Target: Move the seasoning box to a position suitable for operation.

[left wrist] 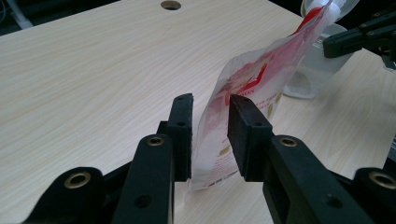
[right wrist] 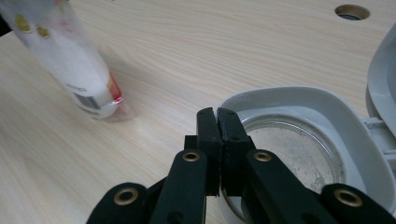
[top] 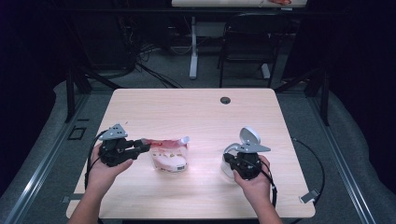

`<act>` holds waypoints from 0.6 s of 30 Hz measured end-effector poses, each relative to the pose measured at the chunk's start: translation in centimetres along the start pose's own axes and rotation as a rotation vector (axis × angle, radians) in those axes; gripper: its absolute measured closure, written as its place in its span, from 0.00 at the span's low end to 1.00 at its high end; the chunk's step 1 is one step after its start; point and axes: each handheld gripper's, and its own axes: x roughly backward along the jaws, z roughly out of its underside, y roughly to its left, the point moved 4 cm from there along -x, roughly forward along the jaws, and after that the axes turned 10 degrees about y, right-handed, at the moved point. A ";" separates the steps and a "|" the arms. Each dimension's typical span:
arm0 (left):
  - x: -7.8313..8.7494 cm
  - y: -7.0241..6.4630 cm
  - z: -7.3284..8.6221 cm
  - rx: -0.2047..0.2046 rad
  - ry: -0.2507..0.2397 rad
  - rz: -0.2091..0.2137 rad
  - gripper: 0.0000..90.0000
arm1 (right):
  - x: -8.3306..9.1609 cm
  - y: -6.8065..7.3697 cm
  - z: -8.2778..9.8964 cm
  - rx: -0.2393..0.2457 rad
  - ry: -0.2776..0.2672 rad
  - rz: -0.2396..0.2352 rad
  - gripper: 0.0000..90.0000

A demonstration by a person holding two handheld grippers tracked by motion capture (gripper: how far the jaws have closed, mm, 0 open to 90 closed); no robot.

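You can read no word, brand or number anywhere here; the pouch (left wrist: 247, 88) carries red printing and small lines of text near its lower edge in the left gripper view, too blurred for you to make out; in the right gripper view the same pouch (right wrist: 74, 65) shows a barcode patch near its bottom seam, its digits illegible; in the high view the print on its face (top: 169, 156) is only red and white shapes.
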 end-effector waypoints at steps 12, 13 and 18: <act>0.0 0.0 0.0 -0.001 -0.001 0.000 0.78 | -0.5 1.9 0.0 0.080 0.000 -0.069 0.99; 0.0 0.0 0.0 0.000 0.001 0.001 0.78 | -0.5 2.1 0.0 0.082 0.000 -0.077 0.99; 0.0 0.0 0.0 0.002 0.002 0.002 0.76 | -0.3 2.2 0.3 0.100 -0.001 -0.106 0.99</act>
